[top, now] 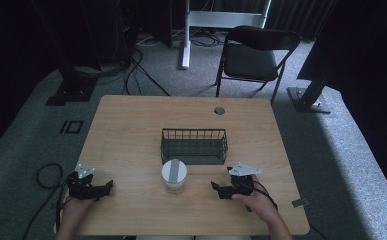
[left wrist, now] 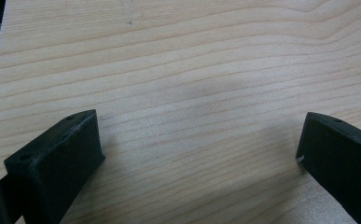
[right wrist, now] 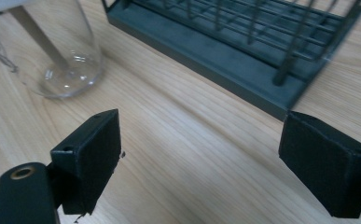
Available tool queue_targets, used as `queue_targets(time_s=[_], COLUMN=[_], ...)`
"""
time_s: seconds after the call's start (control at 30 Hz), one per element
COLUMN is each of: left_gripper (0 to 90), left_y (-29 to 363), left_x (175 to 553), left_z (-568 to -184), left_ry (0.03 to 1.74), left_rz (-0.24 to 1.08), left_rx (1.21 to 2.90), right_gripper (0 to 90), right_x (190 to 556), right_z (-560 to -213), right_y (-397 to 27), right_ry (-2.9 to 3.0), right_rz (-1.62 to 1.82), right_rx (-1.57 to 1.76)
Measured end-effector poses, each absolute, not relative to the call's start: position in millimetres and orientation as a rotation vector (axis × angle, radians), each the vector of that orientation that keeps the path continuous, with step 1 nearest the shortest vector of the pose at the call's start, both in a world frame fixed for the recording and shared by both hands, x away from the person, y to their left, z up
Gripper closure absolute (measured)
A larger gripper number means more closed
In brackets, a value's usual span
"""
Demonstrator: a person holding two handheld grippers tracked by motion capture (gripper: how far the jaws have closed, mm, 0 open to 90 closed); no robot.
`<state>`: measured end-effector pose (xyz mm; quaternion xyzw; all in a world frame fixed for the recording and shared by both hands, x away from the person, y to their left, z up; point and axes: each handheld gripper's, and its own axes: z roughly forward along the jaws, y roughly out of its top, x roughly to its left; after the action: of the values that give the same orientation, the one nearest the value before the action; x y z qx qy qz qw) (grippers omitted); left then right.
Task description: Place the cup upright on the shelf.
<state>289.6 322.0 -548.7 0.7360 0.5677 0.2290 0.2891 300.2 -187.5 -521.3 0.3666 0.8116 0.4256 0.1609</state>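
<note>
Clear glass jar with white-and-grey lid (top: pixel 174 175) upright on light wooden table (top: pixel 131 130), just before dark wire basket (top: pixel 194 145), between left gripper (top: pixel 106 187) and right gripper (top: pixel 216 186). Both empty, jaws spread wide. Best approach: right gripper level, jaws straddling jar body below lid. Right gripper view reveals transparent jar base (right wrist: pixel 68 70); high view hides it under lid.

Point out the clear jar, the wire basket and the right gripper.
clear jar (top: pixel 174 172), high view, on its lid.
wire basket (top: pixel 194 149), high view, on its front wall.
right gripper (top: pixel 218 189), high view, between its fingertips.
</note>
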Motion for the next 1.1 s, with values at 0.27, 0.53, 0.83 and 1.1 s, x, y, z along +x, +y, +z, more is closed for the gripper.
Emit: queue_targets(time_s=[0.27, 0.53, 0.83, 1.1], left_gripper=[0.1, 0.1, 0.2, 0.1], left_y=[322, 322, 322, 322], left_x=[290, 290, 290, 290], left_z=[-549, -549, -549, -549], left_ry=[1.515, 1.515, 1.515, 1.512], left_rz=[0.61, 0.61, 0.61, 0.609], left_rx=[1.965, 1.966, 1.966, 1.968], right_gripper=[12.8, 13.2, 13.2, 13.2], right_x=[295, 293, 289, 288], right_z=[-521, -522, -523, -522], right_y=[-168, -153, -133, -119], right_ry=[2.368, 2.396, 2.438, 2.458], right_rz=[1.245, 1.269, 1.308, 1.357], right_rx=[0.988, 0.937, 0.871, 0.823])
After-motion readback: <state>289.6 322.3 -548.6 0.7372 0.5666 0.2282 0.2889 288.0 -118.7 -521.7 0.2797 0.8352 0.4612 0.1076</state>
